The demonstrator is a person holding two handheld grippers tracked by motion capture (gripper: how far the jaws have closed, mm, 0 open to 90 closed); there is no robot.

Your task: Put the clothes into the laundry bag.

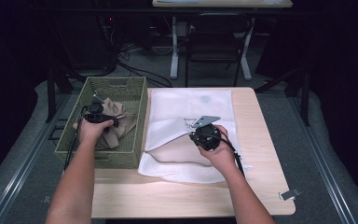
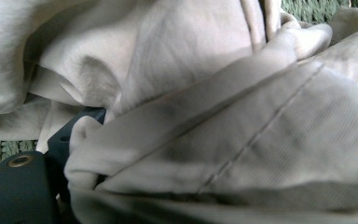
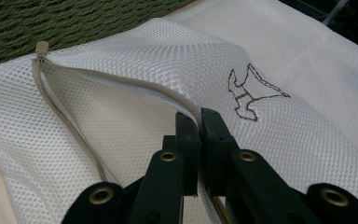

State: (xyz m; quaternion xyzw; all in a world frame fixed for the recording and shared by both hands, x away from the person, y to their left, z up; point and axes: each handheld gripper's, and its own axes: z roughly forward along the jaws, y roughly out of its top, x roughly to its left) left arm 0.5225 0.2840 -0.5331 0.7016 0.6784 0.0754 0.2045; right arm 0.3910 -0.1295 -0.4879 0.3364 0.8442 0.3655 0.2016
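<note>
One pale wood table (image 1: 256, 140), dark room, grey floor (image 1: 326, 154)

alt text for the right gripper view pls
The right gripper has its black jaws shut on the zipper edge of a white mesh laundry bag, holding it open. A small brown outline figure is stitched on the mesh; a green woven basket lies behind.

- My table (image 1: 265, 140) is light wood, set on grey floor.
- Beyond it I see a dark chair (image 1: 216, 39) and white desk legs (image 1: 174, 46).
- Black cables (image 1: 137, 70) trail across the floor.
- A small metal clip (image 1: 290, 194) lies at the table's near right corner.
</note>
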